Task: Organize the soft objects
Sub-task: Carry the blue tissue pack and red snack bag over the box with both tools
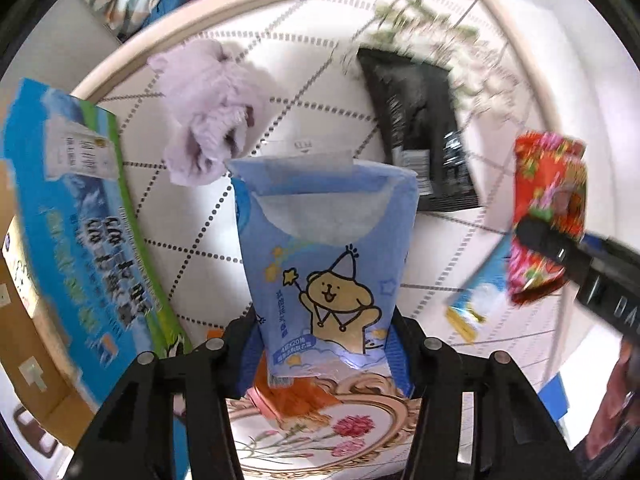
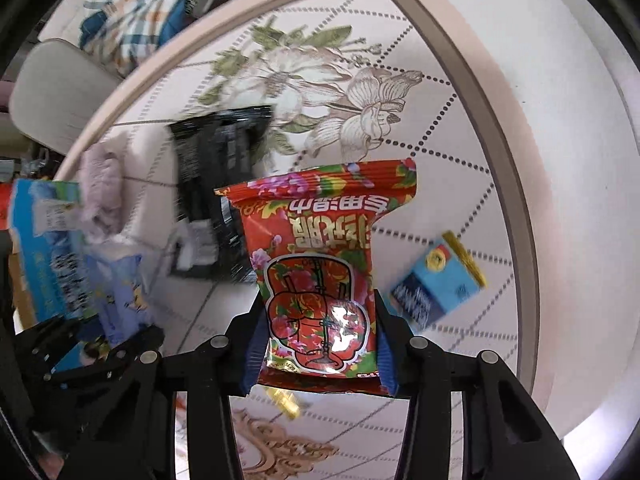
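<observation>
You've got one pack per hand-held gripper: left hand-held gripper (image 1: 326, 354) clamps the blue wet-wipe pack (image 1: 324, 264), right hand-held gripper (image 2: 318, 354) clamps the red floral pack (image 2: 320, 264), both above the bench (image 2: 460, 160). Still lying there: black pouch (image 2: 216, 196), lilac cloth (image 1: 208, 108), small blue box (image 2: 438, 284). The bench's curved rim is near the pouch; the centre looks roomy.

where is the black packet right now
The black packet lies flat on the table, past the blue bear pack in the left wrist view, with the lilac cloth to its left.
</observation>
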Motion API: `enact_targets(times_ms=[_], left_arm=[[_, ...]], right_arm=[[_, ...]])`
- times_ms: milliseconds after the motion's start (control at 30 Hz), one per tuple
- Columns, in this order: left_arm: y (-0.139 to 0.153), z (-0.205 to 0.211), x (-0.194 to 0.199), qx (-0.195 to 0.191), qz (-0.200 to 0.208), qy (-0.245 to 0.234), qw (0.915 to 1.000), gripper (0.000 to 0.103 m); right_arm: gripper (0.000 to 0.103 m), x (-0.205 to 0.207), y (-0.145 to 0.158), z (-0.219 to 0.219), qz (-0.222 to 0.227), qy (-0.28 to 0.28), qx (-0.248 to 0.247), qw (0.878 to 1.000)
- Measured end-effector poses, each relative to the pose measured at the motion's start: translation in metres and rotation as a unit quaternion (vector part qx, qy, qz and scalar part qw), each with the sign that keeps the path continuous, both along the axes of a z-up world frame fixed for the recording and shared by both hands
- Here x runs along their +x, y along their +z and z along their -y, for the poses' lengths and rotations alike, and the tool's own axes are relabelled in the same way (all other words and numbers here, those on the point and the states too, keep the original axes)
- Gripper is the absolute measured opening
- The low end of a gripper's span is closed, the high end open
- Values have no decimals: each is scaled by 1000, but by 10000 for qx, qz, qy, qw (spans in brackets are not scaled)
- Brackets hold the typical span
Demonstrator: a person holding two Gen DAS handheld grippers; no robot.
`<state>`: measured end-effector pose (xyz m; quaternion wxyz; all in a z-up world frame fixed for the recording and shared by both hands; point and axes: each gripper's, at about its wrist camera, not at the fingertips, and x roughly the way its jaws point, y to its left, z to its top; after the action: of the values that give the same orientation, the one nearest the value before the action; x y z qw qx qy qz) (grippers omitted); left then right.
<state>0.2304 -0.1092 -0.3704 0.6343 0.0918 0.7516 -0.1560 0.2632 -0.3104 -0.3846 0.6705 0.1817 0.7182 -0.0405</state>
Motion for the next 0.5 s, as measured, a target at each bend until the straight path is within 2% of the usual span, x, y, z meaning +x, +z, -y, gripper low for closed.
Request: enact_targets(times_ms=[167, 267, 367, 500], left_arm=[[52, -20, -15, -477, 337, 183, 9981, 50], [101, -39, 22, -695, 564, 241, 9957, 50], [139, -66, 21, -806, 763, 305, 9934, 50], [168, -113, 20, -789, 1003, 543, 9903, 50]], right_arm=[[48, -11, 43, -19, 323, 61, 263, 9991], [48, -14, 71, -38, 538, 111, 421, 9976], [48, -16, 96, -63, 720, 144, 692, 9949], [48, -17, 134, -111, 1018, 388, 812, 9907]])
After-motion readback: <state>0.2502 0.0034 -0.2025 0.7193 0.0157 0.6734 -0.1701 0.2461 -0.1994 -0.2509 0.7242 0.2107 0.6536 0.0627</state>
